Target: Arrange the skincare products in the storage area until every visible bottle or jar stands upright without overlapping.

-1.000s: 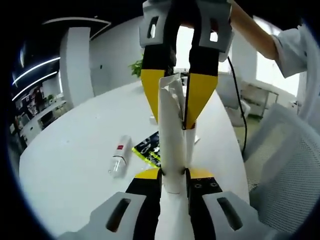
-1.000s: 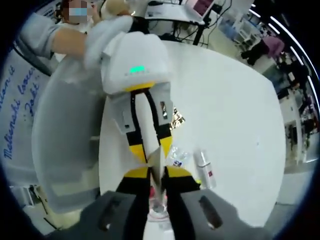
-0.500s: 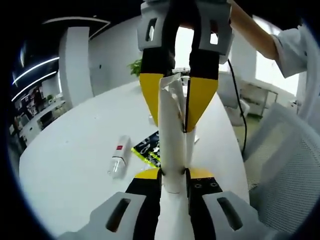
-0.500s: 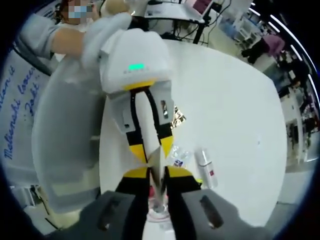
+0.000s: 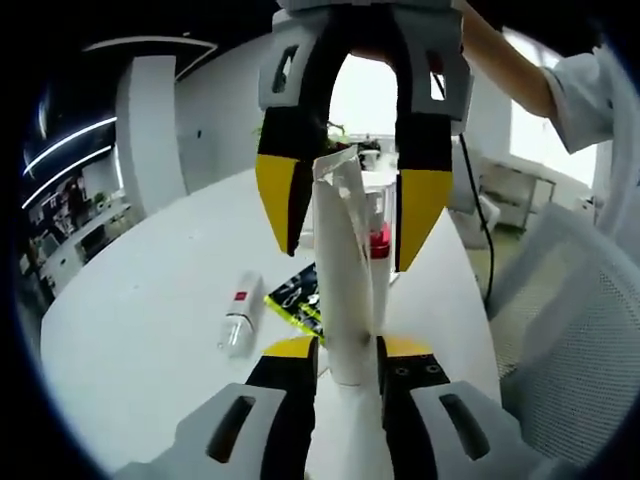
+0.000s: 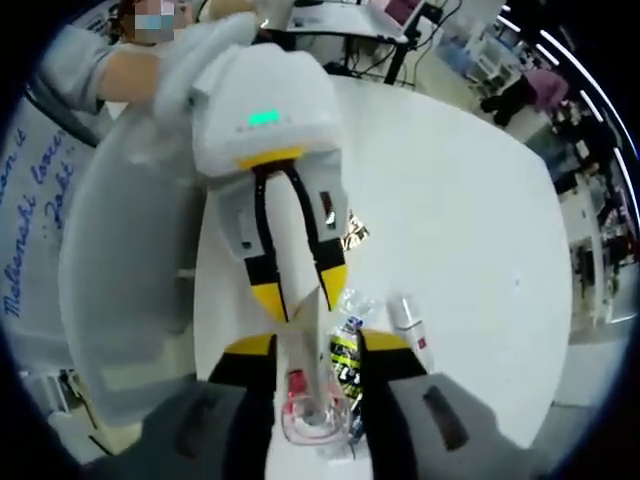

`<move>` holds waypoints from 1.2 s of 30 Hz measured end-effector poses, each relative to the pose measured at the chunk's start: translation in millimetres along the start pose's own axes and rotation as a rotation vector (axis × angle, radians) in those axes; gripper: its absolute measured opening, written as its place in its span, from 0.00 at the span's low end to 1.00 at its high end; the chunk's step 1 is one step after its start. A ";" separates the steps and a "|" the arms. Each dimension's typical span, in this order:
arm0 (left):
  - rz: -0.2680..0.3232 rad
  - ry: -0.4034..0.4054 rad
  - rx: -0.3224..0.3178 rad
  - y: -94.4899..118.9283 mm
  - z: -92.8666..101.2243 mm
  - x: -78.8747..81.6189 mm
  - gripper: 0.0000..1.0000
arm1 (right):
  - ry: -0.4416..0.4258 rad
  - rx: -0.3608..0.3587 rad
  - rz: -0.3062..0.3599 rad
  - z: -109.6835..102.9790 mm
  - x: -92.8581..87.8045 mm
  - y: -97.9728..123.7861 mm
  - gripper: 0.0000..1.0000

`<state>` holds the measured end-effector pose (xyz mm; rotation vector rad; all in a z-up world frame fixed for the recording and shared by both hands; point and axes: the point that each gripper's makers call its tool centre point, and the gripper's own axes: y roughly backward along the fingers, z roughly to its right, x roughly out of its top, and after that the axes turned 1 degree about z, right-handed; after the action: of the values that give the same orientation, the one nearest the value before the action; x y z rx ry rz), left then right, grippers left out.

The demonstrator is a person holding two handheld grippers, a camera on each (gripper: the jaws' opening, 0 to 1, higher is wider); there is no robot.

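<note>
Letting go is the change: half a sec ago the right gripper (image 5: 345,215), entering from the top centre of the left gripper view, had its yellow tips pinched on the crimped top of the tall white squeeze tube (image 5: 345,290); now those jaws stand well apart either side of it, holding nothing. The left gripper (image 5: 345,365), bottom centre of that view, is clamped on the tube's lower body, jaws nearly closed against it, so the tube is now carried by that tool alone (it looks like a handover just finished).

In the right gripper view the left gripper (image 6: 298,300) comes down from upper centre with the tube between its jaws, and the right gripper's own jaws at the bottom have spread wide. Between them sits a clear capped thing w/ a red spot (image 6: 305,415); can't tell what it is.

On the round white table (image 5: 150,330), left of centre in the left gripper view, a small clear bottle with a red label (image 5: 238,315) lies on its side. Just right of it lies a flat black-and-yellow printed sachet (image 5: 295,295), partly hidden behind the tube.

Meaning for the task, as I judge it: early. Tube is aloft, not stood; bottle needs righting. With the right tool free, it could go for the bottle.
</note>
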<state>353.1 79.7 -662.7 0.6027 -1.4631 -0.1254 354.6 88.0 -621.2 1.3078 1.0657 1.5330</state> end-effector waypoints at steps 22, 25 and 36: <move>-0.061 0.020 0.074 26.1 -5.3 -0.5 0.48 | -0.117 -0.040 0.017 0.1 -17.0 3.4 0.58; -0.069 0.024 0.086 31.0 -6.1 -0.2 0.50 | -0.137 -0.053 0.020 1.4 -21.3 4.4 0.61; -0.066 0.058 0.135 45.6 -10.8 4.8 0.60 | -0.223 -0.101 0.054 6.5 -34.8 12.5 0.70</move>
<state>351.4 119.5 -637.6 0.7585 -1.4036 -0.0605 364.0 51.7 -618.5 1.4091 0.8085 1.4231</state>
